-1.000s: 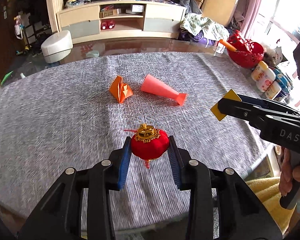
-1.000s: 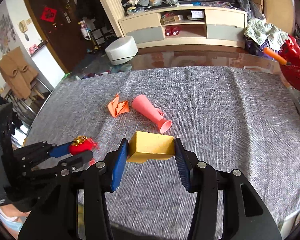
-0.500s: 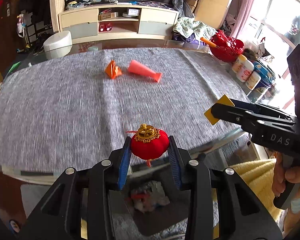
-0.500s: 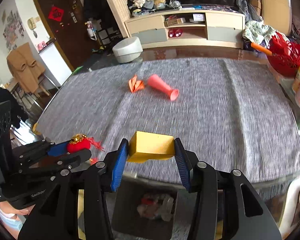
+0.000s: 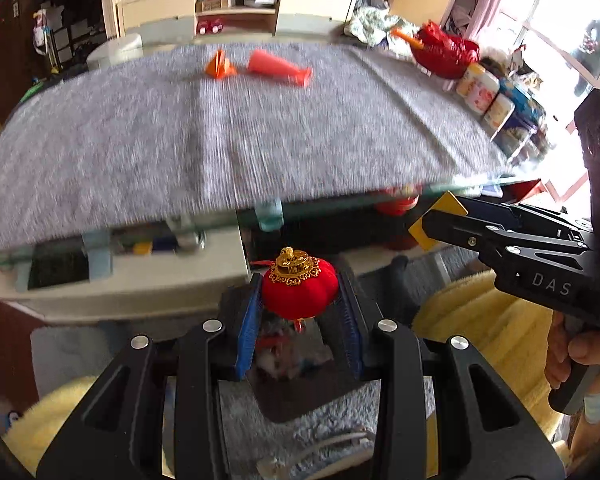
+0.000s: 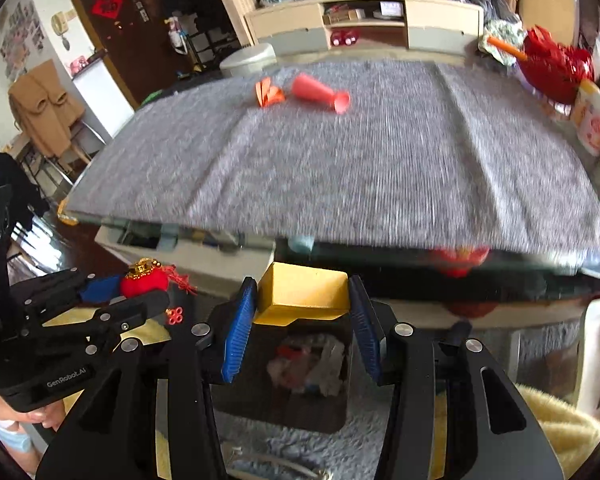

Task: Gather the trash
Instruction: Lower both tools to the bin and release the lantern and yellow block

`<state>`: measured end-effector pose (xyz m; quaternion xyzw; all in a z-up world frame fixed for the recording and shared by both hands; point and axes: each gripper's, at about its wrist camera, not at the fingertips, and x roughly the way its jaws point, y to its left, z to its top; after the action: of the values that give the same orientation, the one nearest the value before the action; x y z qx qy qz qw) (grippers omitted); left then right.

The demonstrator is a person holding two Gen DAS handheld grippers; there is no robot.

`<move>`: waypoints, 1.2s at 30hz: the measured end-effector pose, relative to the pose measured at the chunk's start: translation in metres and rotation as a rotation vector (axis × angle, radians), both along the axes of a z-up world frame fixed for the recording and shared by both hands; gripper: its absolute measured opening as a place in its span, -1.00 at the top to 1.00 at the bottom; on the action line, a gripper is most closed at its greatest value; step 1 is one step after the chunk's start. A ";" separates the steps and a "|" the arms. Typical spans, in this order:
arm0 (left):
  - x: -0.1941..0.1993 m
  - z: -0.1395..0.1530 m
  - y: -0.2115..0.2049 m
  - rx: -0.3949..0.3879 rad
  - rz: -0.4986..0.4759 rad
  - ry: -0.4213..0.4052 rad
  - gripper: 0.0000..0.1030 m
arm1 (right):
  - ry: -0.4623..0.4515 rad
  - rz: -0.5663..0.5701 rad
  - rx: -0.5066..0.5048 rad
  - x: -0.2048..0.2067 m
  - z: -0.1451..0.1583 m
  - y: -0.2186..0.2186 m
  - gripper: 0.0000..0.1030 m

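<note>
The left gripper clamped one red lantern ornament and the right gripper clamped one yellow box, both above the dark bin. Two orange-pink paper pieces, a folded one and a cone, lay far on the tabletop.

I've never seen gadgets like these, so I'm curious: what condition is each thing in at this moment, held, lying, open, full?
Left gripper: jaws shut on the red lantern ornament.
Red lantern ornament: held upright, above the bin.
Right gripper: jaws shut on the yellow paper box.
Yellow paper box: held above the bin.
Bin: open, trash already inside.
Pink cone: lying on its side on the grey cloth.
Orange folded paper: resting beside the cone.
</note>
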<state>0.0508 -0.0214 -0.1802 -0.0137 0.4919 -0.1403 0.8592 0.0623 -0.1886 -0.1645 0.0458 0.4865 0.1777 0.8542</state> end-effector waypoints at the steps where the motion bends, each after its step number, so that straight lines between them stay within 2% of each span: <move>1: -0.003 -0.009 -0.001 -0.001 -0.001 0.017 0.34 | 0.009 -0.002 -0.002 -0.004 -0.005 0.001 0.08; 8: -0.017 -0.061 -0.006 0.013 -0.005 0.114 0.34 | 0.102 -0.019 -0.044 -0.018 -0.054 0.007 0.08; 16: -0.025 -0.106 -0.007 0.043 -0.003 0.214 0.34 | 0.150 -0.008 -0.123 -0.026 -0.089 0.020 0.08; 23: -0.021 -0.117 -0.005 0.049 0.004 0.247 0.33 | 0.184 0.002 -0.146 -0.022 -0.101 0.027 0.08; 29: -0.019 -0.118 -0.002 0.038 0.011 0.257 0.33 | 0.214 -0.004 -0.108 -0.016 -0.103 0.029 0.06; 31: -0.018 -0.119 -0.001 0.039 0.015 0.261 0.23 | 0.222 -0.011 -0.101 -0.015 -0.104 0.029 0.04; 32: -0.018 -0.119 0.000 0.041 0.017 0.261 0.10 | 0.222 -0.015 -0.097 -0.014 -0.104 0.028 -0.01; 34: -0.017 -0.118 0.001 0.045 0.024 0.257 -0.13 | 0.217 -0.024 -0.102 -0.013 -0.104 0.027 -0.30; 36: -0.016 -0.118 0.003 0.050 0.035 0.252 -0.45 | 0.209 -0.042 -0.110 -0.013 -0.103 0.023 -0.52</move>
<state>0.0346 -0.0187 -0.2977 -0.0183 0.5991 -0.1102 0.7928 0.0495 -0.1656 -0.2675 0.0273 0.5810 0.1270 0.8034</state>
